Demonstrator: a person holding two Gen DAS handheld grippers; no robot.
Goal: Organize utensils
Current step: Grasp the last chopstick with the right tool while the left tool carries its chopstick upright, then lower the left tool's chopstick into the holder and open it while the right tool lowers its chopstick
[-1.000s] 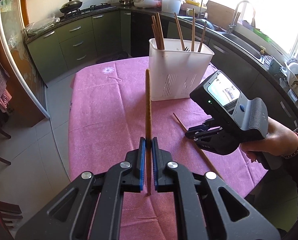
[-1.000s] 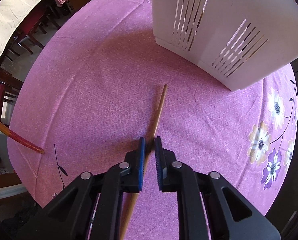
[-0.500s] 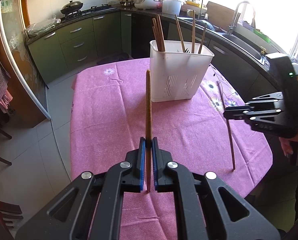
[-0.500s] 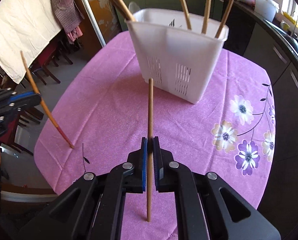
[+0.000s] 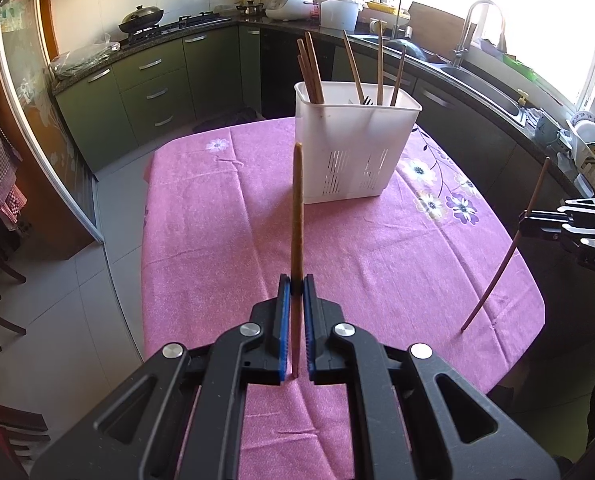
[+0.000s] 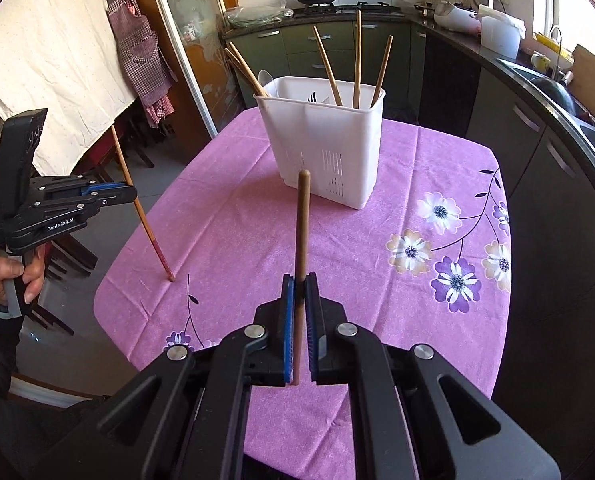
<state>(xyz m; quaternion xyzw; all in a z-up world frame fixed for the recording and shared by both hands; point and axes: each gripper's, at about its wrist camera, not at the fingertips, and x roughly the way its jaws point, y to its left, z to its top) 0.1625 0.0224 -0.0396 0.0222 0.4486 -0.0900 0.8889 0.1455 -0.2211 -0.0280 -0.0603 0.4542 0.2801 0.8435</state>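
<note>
Chopsticks stand clamped in both tools above a pink flowered tablecloth [image 5: 225,216], each waiting for the white slotted utensil holder [image 5: 353,148] at the far end of the table. The left gripper [image 5: 296,292] is clenched on a brown chopstick [image 5: 297,208], gripped low on its shaft so that most of its length rises upright ahead of the blue pads. The right gripper [image 6: 299,292] is likewise closed tight on a second chopstick [image 6: 302,224], also near vertical, its rounded top toward the holder. In each wrist view the holder lies straight ahead and slightly right of the held stick, well apart from the fingertips, with its open mouth facing up and several wooden sticks already leaning inside. Seen from the right wrist, the left tool hangs off the table's left edge, gripped by a hand [image 6: 13,276], its stick slanting with the reddish tip near the cloth. Seen from the left wrist, the right tool sits at the table's right edge, its stick likewise tilted, tip low. Neither looks clearly nearer to the holder. The coming move appears to hinge on keeping each stick's long axis upright, carrying it forward over the rim and lowering it tip first.
</note>
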